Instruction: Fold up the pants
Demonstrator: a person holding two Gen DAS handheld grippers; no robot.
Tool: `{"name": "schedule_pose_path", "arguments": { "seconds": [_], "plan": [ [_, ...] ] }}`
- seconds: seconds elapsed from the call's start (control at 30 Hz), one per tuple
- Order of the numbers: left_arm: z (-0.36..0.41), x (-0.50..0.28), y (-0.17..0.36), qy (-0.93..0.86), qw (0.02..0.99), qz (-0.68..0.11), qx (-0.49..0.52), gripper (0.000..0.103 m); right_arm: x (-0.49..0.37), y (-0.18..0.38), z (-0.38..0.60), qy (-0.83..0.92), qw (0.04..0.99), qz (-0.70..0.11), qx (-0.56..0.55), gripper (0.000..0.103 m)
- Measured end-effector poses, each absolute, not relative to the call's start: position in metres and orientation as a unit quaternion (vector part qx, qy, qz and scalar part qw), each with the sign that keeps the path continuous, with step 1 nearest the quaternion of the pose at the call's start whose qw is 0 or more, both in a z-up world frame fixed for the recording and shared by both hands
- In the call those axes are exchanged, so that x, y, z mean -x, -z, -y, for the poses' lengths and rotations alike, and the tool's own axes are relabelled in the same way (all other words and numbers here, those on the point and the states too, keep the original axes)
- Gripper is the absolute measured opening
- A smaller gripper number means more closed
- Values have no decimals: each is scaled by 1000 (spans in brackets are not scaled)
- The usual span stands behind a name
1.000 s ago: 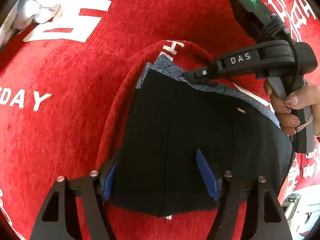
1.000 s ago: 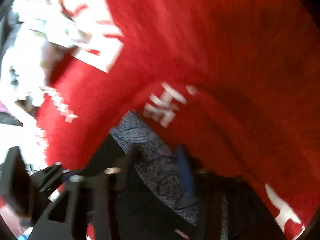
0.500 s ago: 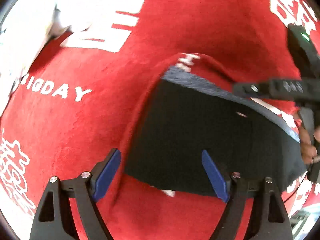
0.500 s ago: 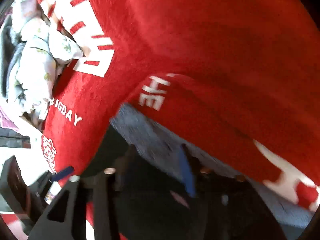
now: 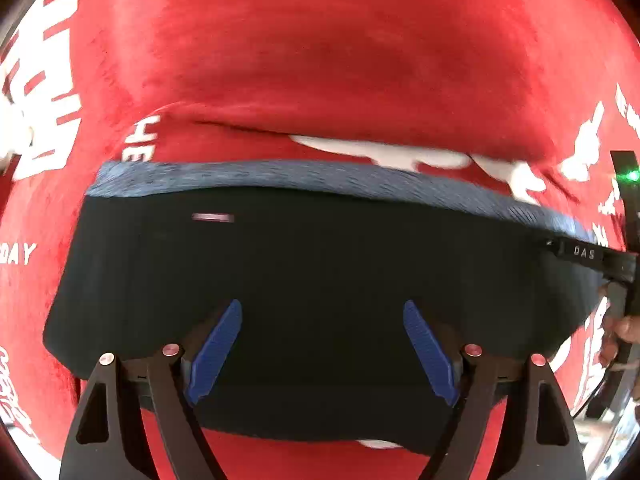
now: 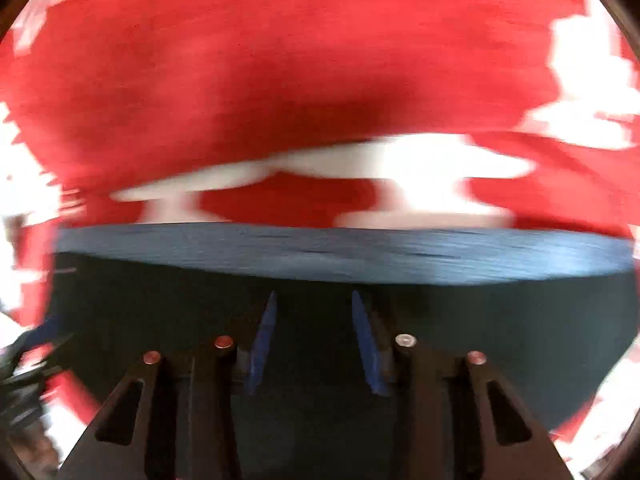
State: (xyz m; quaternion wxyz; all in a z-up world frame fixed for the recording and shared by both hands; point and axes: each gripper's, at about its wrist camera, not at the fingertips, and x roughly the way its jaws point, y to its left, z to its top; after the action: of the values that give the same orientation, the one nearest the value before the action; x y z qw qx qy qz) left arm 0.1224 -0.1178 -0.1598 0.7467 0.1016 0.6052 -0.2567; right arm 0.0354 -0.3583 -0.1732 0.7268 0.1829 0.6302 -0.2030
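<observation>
Both grippers (image 5: 322, 354) (image 6: 313, 342) now open, off pants (image 5: 320, 280).

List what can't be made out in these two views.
- Pants, left wrist view: near edge hidden behind the left gripper; label smeared, unreadable.
- Right gripper, left wrist view: cut off by the right edge; only a "DAS" bar and part of a hand show.
- Cloth print, right wrist view: motion blur makes the white lettering illegible.
- Pants' fold count: layers not visible in either view.
</observation>
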Motion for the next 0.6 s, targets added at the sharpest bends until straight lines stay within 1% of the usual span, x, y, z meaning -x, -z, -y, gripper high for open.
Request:
{"name": "schedule_pose_path", "arguments": {
  "seconds": [0.03,0.13,0.23,0.4,0.47,0.6],
  "plan": [
    [129,-115,159,259,743,-606,-113,84,-24,172,369,229,716,-635,-178,46],
    [154,-96,155,271,736,-610,-112,84,25,162,398,221,705,-614,-278,48],
    [188,-75,161,275,725,-620,-120,84,66,152,402,222,703,-604,-304,53],
    [231,-55,168,278,716,-625,-140,84,130,149,405,221,679,-588,-379,54],
    [253,-53,162,286,722,-612,-151,84,152,150,412,227,672,-582,-398,55],
    [291,-66,163,282,730,-601,-164,84,185,138,454,285,682,-545,-395,55]
  ]
}}
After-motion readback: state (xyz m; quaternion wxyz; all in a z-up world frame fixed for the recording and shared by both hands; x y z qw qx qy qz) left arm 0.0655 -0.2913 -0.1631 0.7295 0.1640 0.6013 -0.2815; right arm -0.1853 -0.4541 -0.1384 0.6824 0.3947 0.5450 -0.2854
